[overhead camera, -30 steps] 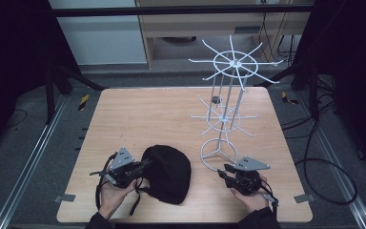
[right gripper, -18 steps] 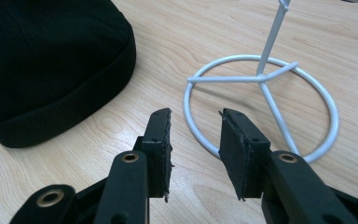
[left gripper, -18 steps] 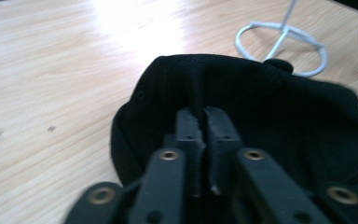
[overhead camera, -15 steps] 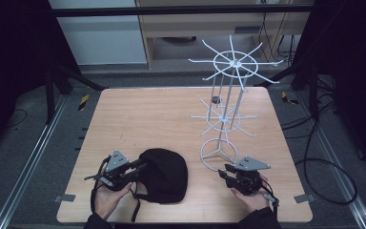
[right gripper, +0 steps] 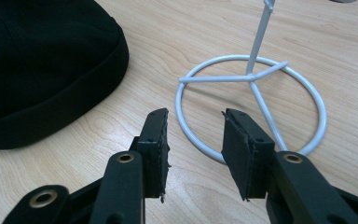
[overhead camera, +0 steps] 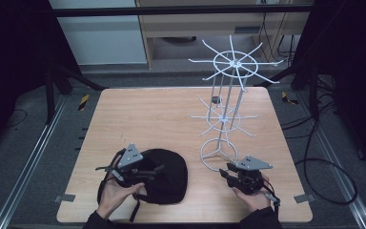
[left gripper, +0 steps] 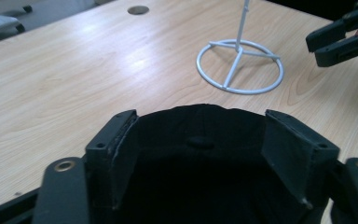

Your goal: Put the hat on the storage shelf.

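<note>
black cap [overhead camera: 167, 175]: near the table's [overhead camera: 143, 119] front edge, partly hidden under the left gripper [overhead camera: 158, 169], whose jaws, just opened wide, straddle it unpressed. right gripper [right gripper: 193, 135]: half open, empty, before the rack's ring base [right gripper: 303, 93].

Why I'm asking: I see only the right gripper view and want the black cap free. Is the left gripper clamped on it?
Observer: No. The left gripper has just been opening its jaws. They stand wide with the black cap between them, and the pads are not pressing it.
Operator: What rises from the white ring in front of me?
Observer: That ring is the base of a wire rack with two tiers of spokes, and all the spokes look bare.
</note>
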A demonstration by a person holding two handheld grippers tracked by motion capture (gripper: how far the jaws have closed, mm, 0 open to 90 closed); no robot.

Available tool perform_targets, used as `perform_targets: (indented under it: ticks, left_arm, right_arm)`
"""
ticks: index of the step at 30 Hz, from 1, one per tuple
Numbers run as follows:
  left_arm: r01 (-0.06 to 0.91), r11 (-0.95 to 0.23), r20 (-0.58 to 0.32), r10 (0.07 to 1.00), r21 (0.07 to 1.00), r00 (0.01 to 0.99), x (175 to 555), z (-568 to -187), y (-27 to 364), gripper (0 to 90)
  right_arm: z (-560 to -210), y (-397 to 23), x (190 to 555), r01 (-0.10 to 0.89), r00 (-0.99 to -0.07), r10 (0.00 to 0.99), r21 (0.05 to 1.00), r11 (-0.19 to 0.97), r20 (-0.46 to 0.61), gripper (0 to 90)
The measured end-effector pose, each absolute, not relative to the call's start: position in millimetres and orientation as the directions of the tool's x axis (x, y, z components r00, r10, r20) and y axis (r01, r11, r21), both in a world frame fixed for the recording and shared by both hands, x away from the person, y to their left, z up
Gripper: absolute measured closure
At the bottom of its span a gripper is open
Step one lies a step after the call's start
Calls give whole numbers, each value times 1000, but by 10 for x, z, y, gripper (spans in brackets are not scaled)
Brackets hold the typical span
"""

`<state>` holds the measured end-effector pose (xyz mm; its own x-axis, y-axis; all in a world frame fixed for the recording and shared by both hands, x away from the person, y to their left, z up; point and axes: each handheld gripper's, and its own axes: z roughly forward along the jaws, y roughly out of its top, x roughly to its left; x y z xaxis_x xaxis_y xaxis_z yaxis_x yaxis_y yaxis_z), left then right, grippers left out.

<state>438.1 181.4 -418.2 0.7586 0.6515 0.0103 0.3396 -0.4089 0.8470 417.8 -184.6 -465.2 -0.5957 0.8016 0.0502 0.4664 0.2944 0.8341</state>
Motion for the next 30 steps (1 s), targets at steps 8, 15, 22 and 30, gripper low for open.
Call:
perform_targets:
  ticks: [8, 15, 22, 30]
  left_arm:
    - [357, -465, 2, 612, 810, 791, 4419, -4341, 1793, 275]
    - [393, -496, -16, 606, 774, 796, 4451, -4482, 1763, 341]
    - [487, -520, -69, 631, 702, 773, 4504, -4671, 1719, 504]
    - [511, -547, -51, 648, 664, 760, 4516, -4783, 1664, 661]
  right_arm:
    - [-4659, -1859, 4187, 470, -595, 802, 831, 297, 49, 585]
    - [-4665, -1850, 4193, 469, -597, 801, 829, 304, 43, 574]
    - [-4667, -1836, 4192, 469, -600, 799, 829, 305, 45, 573]
    - [-4662, -1829, 4187, 469, -600, 799, 828, 306, 44, 573]
